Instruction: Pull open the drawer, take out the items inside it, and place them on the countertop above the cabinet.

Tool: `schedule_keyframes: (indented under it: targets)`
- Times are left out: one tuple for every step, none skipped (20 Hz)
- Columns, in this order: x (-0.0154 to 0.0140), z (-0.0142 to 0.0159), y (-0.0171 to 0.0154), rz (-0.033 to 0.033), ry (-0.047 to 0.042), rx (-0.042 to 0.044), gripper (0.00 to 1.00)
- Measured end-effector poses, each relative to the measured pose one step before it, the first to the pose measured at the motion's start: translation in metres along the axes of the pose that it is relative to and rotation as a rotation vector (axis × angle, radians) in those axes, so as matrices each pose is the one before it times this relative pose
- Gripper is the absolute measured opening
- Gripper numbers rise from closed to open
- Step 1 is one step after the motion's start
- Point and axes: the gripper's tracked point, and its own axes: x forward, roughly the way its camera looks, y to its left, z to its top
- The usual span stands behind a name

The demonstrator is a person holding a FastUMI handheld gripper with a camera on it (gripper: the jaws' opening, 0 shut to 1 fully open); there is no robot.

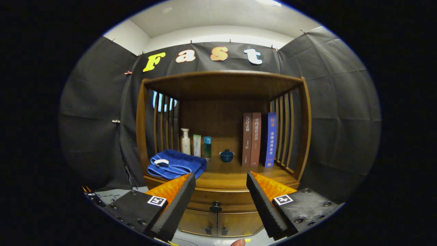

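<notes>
gripper (221, 177): fingers spread wide, gripping nothing | drawer (218, 200): closed, its knob (215, 206) between the fingers, beyond them | countertop (235, 174): held folded blue towel (175, 164)

Cabinet (222, 102) shelf stock, counted

Three upright books (259, 139); three bottles (197, 145); one folded blue towel (175, 164); one small lidded bowl (226, 155); one drawer knob (215, 206); two door handles (216, 231).
</notes>
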Motion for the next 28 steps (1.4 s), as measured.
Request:
schedule_keyframes:
  targets:
    - [0.0079, -0.01289, 0.00379, 0.00899, 0.0063, 0.00595, 0.98]
    - [0.00756, -0.01387, 0.00328, 0.00376, 0.01394, 0.00825, 0.98]
    - [0.00741, -0.01377, 0.00177, 0.00247, 0.01242, 0.0128, 0.98]
    - [0.00774, -0.01231, 0.00041, -0.00114, 0.00689, 0.01086, 0.98]
    - [0.00693, -0.01315, 0.00047, -0.00275, 0.01102, 0.00793, 0.98]
    - [0.00909, -0.01455, 0.00145, -0.00001, 0.0081, 0.00213, 0.98]
    - [0.00779, -0.01489, 0.00022, -0.00216, 0.01232, -0.00723, 0.98]
    - [0.00731, -0.01237, 0.00151, 0.00318, 0.01292, -0.00891, 0.98]
    - [0.00824, -0.01231, 0.00221, 0.00123, 0.01275, -0.00945, 0.98]
    - [0.00764, -0.01077, 0.00228, 0.00481, 0.00866, -0.00491, 0.98]
    - [0.00288, -0.00491, -0.00094, 0.00391, 0.00541, -0.00076, 0.98]
    - [0.00432, -0.00449, 0.00068, -0.00045, 0.00122, -0.00292, 0.98]
    - [0.00389, -0.00282, 0.00167, 0.00133, -0.00282, -0.00427, 0.98]
    - [0.0028, -0.0035, 0.00074, -0.00159, 0.00359, -0.00869, 0.98]
    - [0.00344, -0.00653, -0.00047, -0.00502, 0.01204, -0.00976, 0.98]
    - [0.00106, -0.00614, -0.00199, -0.012, 0.01925, 0.00193, 0.98]
    - [0.00259, -0.00791, -0.00407, -0.02248, 0.02012, 0.011, 0.98]
    - [0.00172, -0.00427, -0.00386, -0.01757, 0.00875, 0.01617, 0.88]
    - [0.00193, -0.00282, -0.00211, -0.00547, 0.01089, 0.01729, 0.79]
    - [0.00533, -0.00671, -0.00648, -0.02692, 0.01485, 0.00149, 0.7]
    - [-0.00513, 0.00272, 0.00021, 0.0131, 0.00753, 0.01385, 0.6]
    - [0.00507, -0.00073, 0.00022, 0.0063, 0.00108, -0.00042, 0.51]
    - [0.00171, -0.00092, 0.00024, 0.00239, 0.01475, -0.00877, 0.44]
    - [-0.00396, -0.00103, -0.00065, -0.00104, 0.00322, -0.01223, 0.38]
    - [-0.00027, 0.00117, -0.0014, 0.00084, 0.0058, 0.00085, 0.31]
    - [0.00115, -0.00066, 0.00166, 0.00378, 0.00194, 0.02129, 0.3]
    - [-0.00778, -0.00186, -0.00065, -0.00148, 0.00689, 0.0221, 0.26]
    - [-0.00636, -0.00155, -0.00055, 0.00018, 0.00411, 0.00032, 0.23]
